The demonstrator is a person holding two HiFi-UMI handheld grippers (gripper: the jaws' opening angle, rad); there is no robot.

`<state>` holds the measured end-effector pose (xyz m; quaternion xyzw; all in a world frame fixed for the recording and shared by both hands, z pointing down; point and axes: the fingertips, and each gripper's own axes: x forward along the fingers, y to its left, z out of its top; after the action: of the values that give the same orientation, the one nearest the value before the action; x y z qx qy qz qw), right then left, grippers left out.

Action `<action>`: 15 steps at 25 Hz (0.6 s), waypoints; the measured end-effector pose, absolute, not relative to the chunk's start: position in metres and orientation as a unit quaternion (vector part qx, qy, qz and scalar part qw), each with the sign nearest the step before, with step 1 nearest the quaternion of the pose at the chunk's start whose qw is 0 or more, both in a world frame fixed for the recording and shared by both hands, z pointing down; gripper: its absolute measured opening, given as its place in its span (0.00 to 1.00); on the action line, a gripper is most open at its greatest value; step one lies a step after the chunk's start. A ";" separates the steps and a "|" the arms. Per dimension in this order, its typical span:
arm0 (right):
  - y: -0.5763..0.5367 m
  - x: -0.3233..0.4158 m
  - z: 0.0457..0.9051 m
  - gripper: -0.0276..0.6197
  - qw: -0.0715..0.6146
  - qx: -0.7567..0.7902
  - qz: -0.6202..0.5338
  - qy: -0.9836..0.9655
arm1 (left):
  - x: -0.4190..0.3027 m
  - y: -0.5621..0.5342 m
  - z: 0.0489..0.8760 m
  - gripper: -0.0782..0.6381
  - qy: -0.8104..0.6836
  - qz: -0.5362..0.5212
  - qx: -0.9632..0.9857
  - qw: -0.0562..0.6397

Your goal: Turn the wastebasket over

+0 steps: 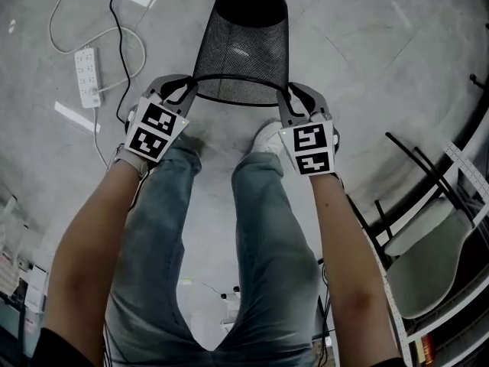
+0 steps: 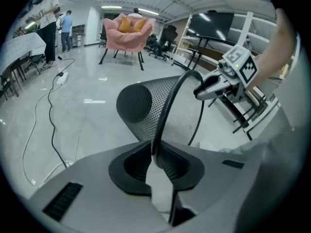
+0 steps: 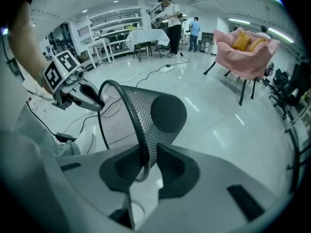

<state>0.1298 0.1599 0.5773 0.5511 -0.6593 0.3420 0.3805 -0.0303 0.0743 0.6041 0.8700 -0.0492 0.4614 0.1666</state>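
A black mesh wastebasket [image 1: 244, 44] hangs tilted between my two grippers, its closed bottom pointing away from me and its open rim toward me. My left gripper [image 1: 189, 89] pinches the rim's left side; in the left gripper view the rim wire of the wastebasket [image 2: 146, 106] runs straight into the shut jaws of that gripper [image 2: 155, 152]. My right gripper [image 1: 289, 92] holds the rim's right side, and in the right gripper view the wire and mesh wall of the wastebasket [image 3: 155, 113] sit between its jaws [image 3: 146, 152]. Whether the bottom touches the floor I cannot tell.
My legs in jeans [image 1: 267, 228] and a white shoe [image 1: 267, 138] stand just under the basket. A white power strip [image 1: 89, 75] with cables lies on the floor at left. A chair [image 1: 435, 258] stands at right. A pink armchair [image 2: 127, 30] and people are farther off.
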 end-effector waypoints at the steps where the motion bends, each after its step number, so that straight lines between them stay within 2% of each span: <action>1: 0.167 0.125 0.583 0.17 0.388 0.547 0.341 -0.659 | -0.035 0.081 0.612 0.18 -0.043 0.470 0.866 0.166; 5: 0.197 0.104 0.613 0.19 0.420 0.526 0.345 -0.654 | -0.053 0.100 0.640 0.20 -0.037 0.480 0.855 0.192; 10: 0.229 0.090 0.649 0.19 0.445 0.513 0.356 -0.642 | -0.066 0.125 0.670 0.21 0.010 0.503 0.850 0.154; 15: 0.239 0.083 0.667 0.19 0.452 0.510 0.366 -0.634 | -0.072 0.134 0.690 0.22 0.010 0.513 0.845 0.151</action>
<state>0.0834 0.2388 0.6666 0.5096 -0.6345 0.3657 0.4516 -0.0723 0.1339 0.6898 0.8453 0.0101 0.5126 0.1507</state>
